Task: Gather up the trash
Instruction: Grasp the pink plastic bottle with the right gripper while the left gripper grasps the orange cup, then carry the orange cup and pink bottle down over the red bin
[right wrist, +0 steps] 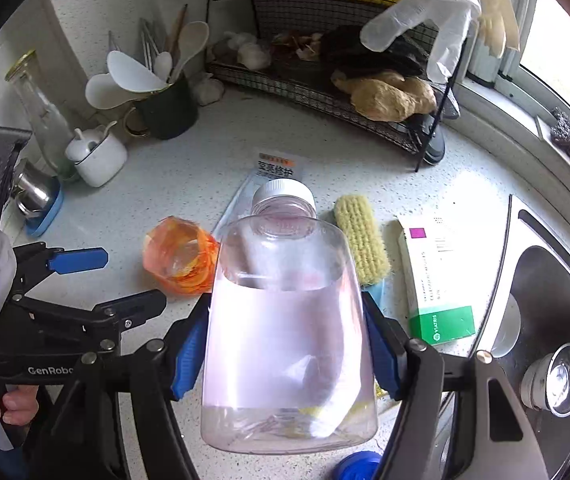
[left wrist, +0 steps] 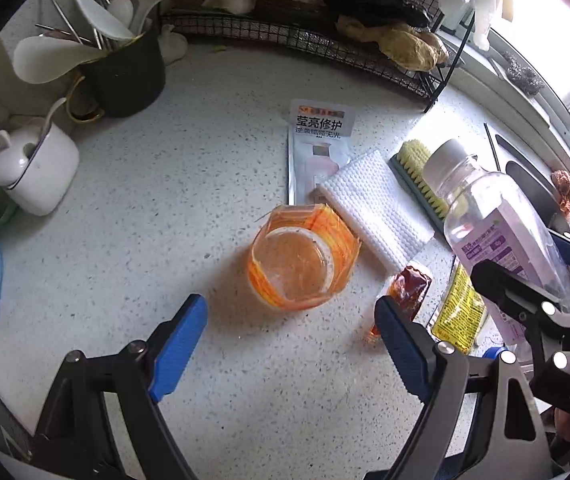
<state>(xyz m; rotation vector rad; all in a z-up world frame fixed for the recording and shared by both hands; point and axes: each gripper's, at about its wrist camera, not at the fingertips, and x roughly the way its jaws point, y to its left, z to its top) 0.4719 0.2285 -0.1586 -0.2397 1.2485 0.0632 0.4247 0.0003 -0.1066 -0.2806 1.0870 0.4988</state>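
A: What do we hold on our right?

B: Our right gripper (right wrist: pixel 285 340) pinches a clear bottle (right wrist: pixel 285 320) with a white cap and pale label, both blue pads pressed on its sides. The bottle is lifted off the counter (left wrist: pixel 145 200), cap pointing away from us. From the left wrist we see it too (left wrist: pixel 497 232), tilted, at the right edge.

A: And our left?

B: Our left gripper (left wrist: pixel 291 340) has its jaws spread wide with nothing between the pads. It hangs above the counter, pointing down, with the orange cup (left wrist: pixel 301 260) just beyond the fingertips. The cup stands upright and looks crumpled.

A: What other trash do we see?

B: A sachet (left wrist: pixel 317 140) with printed characters lies flat behind the cup. A white cloth (left wrist: pixel 373 204) overlaps its lower end, touching the cup's rim as we see it. A brown sauce packet (left wrist: pixel 405 288) lies just beside our left gripper's right finger, and a yellow packet (left wrist: pixel 461 312) next to that.

A: Anything else nearby?

B: A brush (right wrist: pixel 361 236) lies beside the bottle, a white-and-green box (right wrist: pixel 433 280) to its right, near the sink (right wrist: pixel 545 280). At the back stand a utensil pot (left wrist: pixel 125 76), a white jar (left wrist: pixel 37 168) and a wire rack (left wrist: pixel 305 36).
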